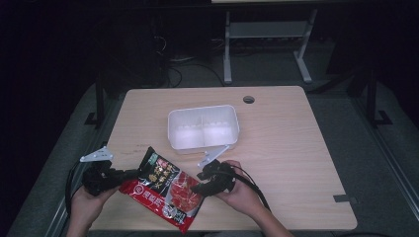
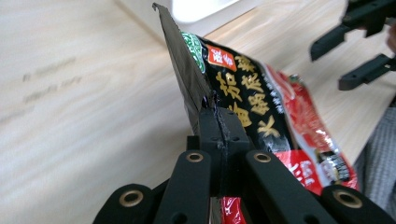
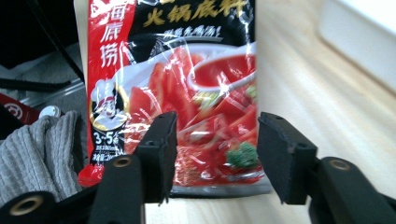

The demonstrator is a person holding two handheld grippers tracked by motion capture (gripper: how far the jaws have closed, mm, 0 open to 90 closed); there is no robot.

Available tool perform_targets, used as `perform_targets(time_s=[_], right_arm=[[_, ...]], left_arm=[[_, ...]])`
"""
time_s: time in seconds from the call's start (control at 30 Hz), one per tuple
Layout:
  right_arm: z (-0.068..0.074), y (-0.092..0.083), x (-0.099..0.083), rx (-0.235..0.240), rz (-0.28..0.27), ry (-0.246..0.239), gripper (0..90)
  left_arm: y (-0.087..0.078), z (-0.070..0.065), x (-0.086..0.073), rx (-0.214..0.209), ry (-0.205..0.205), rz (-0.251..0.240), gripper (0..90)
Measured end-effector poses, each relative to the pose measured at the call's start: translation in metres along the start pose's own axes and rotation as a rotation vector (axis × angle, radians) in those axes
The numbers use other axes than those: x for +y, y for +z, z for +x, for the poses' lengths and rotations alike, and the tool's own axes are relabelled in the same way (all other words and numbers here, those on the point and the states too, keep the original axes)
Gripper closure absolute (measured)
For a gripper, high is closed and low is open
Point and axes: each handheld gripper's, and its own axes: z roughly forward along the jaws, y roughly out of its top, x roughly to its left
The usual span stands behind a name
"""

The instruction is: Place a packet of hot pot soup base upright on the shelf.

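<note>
On the wooden table (image 1: 276, 143), a white two-compartment container (image 1: 203, 127) sits ready just beyond the hotpot soup-base packet (image 1: 165, 186). The left gripper (image 1: 129, 174) pinches the packet's edge to lift it, while the right gripper (image 1: 201, 181), jaws apart and touching nothing, faces its far end, likely letting go.

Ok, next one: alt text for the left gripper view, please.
The left gripper is clamped shut on the edge of a red and black sauce packet, lifting it on edge above a light wooden table. The right gripper hangs open past the packet, and a white container lies behind.
</note>
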Motion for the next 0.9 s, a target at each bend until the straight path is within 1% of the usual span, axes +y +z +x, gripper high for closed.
perform_targets(time_s=[0.03, 0.07, 0.1, 0.2, 0.23, 0.27, 0.3, 0.33, 0.37, 0.4, 0.43, 0.47, 0.5, 0.53, 0.57, 0.6, 0.67, 0.7, 0.73, 0.77, 0.8, 0.83, 0.9], right_arm=[[-0.002, -0.004, 0.001, 0.0, -0.006, 0.002, 45.3], [-0.006, -0.011, 0.003, 0.003, -0.029, 0.007, 43.2], [-0.008, -0.015, 0.004, 0.002, -0.036, 0.007, 41.8], [-0.014, -0.025, 0.008, 0.017, -0.059, 0.011, 38.0], [-0.017, -0.029, 0.009, 0.018, -0.066, 0.013, 36.6], [-0.02, -0.032, 0.009, 0.019, -0.074, 0.014, 35.2], [-0.023, -0.036, 0.009, 0.019, -0.081, 0.018, 34.2], [-0.026, -0.04, 0.009, 0.019, -0.087, 0.025, 33.5], [-0.029, -0.043, 0.009, 0.021, -0.099, 0.028, 32.7], [-0.032, -0.047, 0.009, 0.027, -0.108, 0.032, 31.3], [-0.035, -0.049, 0.009, 0.033, -0.109, 0.037, 29.2], [-0.038, -0.051, 0.008, 0.034, -0.11, 0.037, 27.1], [-0.041, -0.053, 0.008, 0.033, -0.108, 0.037, 26.6], [-0.043, -0.055, 0.008, 0.034, -0.105, 0.039, 26.6], [-0.046, -0.056, 0.008, 0.042, -0.106, 0.046, 26.6], [-0.049, -0.056, 0.008, 0.051, -0.109, 0.054, 26.4], [-0.055, -0.053, 0.008, 0.081, -0.105, 0.06, 24.4], [-0.056, -0.053, 0.008, 0.087, -0.106, 0.058, 24.2], [-0.058, -0.052, 0.008, 0.091, -0.112, 0.054, 23.3], [-0.059, -0.052, 0.008, 0.105, -0.117, 0.055, 22.9], [-0.06, -0.052, 0.008, 0.117, -0.123, 0.053, 22.8], [-0.06, -0.051, 0.008, 0.123, -0.126, 0.049, 22.2], [-0.059, -0.05, 0.009, 0.143, -0.127, 0.042, 21.2]], left_arm=[[-0.001, -0.004, 0.007, -0.005, 0.02, -0.002, 90.0], [-0.001, -0.007, 0.012, -0.008, 0.032, -0.001, 90.0], [-0.001, -0.016, 0.025, -0.016, 0.068, -0.004, 90.0], [0.001, -0.029, 0.046, -0.03, 0.122, -0.002, 90.0], [0.002, -0.035, 0.052, -0.032, 0.14, -0.001, 90.0], [0.002, -0.035, 0.052, -0.032, 0.14, -0.001, 90.0], [0.004, -0.044, 0.065, -0.043, 0.175, 0.004, 90.0], [0.006, -0.049, 0.071, -0.049, 0.193, 0.007, 90.0], [0.007, -0.054, 0.076, -0.056, 0.209, 0.007, 90.0], [0.007, -0.054, 0.076, -0.056, 0.209, 0.007, 90.0], [0.008, -0.062, 0.087, -0.073, 0.234, 0.002, 90.0], [0.009, -0.066, 0.092, -0.087, 0.244, -0.001, 90.0], [0.011, -0.07, 0.096, -0.091, 0.261, 0.009, 90.0], [0.013, -0.074, 0.1, -0.085, 0.281, 0.025, 90.0], [0.017, -0.078, 0.103, -0.08, 0.296, 0.041, 90.0], [0.02, -0.081, 0.105, -0.087, 0.309, 0.055, 90.0], [0.022, -0.083, 0.107, -0.094, 0.315, 0.056, 90.0], [0.021, -0.087, 0.112, -0.114, 0.321, 0.042, 90.0], [0.021, -0.087, 0.112, -0.114, 0.321, 0.042, 90.0], [0.021, -0.092, 0.115, -0.121, 0.336, 0.045, 90.0], [0.021, -0.092, 0.115, -0.121, 0.336, 0.045, 90.0], [0.023, -0.097, 0.118, -0.116, 0.356, 0.054, 90.0], [0.024, -0.101, 0.12, -0.132, 0.367, 0.051, 90.0]])
